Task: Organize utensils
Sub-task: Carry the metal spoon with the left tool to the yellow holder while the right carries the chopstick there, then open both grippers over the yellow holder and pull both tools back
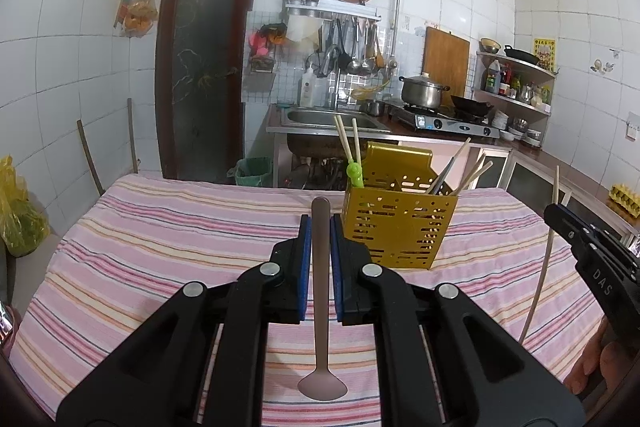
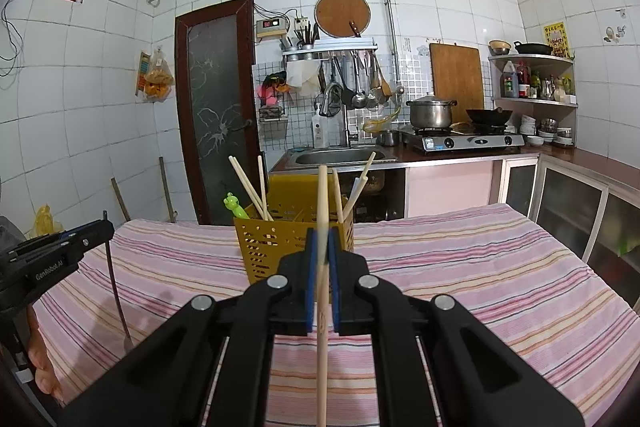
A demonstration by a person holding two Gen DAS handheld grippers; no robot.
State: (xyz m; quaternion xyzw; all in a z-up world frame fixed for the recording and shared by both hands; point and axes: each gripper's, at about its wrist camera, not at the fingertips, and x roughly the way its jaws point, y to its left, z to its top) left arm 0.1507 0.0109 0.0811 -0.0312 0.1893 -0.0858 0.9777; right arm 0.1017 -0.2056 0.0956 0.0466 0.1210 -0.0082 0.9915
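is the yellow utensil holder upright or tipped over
Upright: the yellow utensil holder stands on its base on the striped tablecloth, chopsticks sticking up out of it.

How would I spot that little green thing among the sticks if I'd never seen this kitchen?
Find the table with the pink striped cloth, then the yellow holder standing on it. The green thing pokes out at the holder's left corner beside two chopsticks. Everything else in the holder is plain and pale; this alone is bright green, with a small animal-shaped head.
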